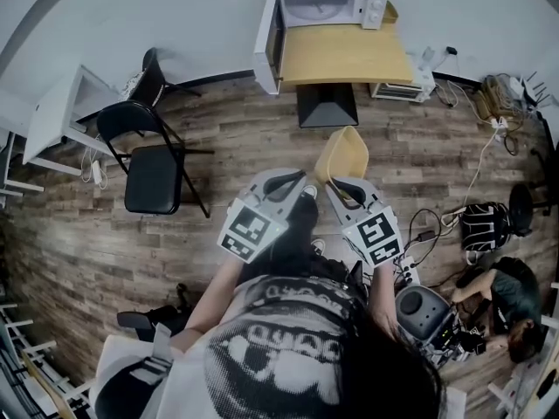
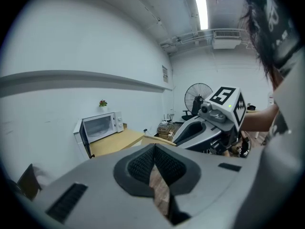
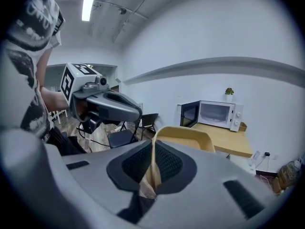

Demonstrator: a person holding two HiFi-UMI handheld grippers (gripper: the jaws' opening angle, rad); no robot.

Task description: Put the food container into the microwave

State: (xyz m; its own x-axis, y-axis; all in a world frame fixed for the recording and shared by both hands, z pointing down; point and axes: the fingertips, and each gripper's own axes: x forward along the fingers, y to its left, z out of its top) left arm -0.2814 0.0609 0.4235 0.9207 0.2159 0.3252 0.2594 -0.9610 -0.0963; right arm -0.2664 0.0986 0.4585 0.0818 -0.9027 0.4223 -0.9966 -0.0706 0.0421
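The right gripper [image 3: 153, 149] is clamping its jaws tight on the near wall of a pale yellow rectangular plastic food container [image 3: 188, 137], the thin wall pinched between the ribbed pads. The food container [image 1: 342, 155] is hanging in the air above the wood-plank floor [image 1: 227, 138], just in front of the person. It is sitting open side up, with its long axis pointing away from the person toward the light wooden table [image 1: 345, 55] and the white microwave [image 1: 323, 5] on it. The microwave's door [image 1: 266, 35] is standing open to the left.

The left gripper [image 2: 153, 151] is holding nothing – its jaws are meeting with only floor showing below them – and is hovering just beside the right gripper [image 1: 341, 184].

The gripped wall is hiding behind the jaws in the head view, and the left gripper view is catching only a sliver of rim [image 2: 159, 139]. Whether anything is lying inside the container is hard to make out.
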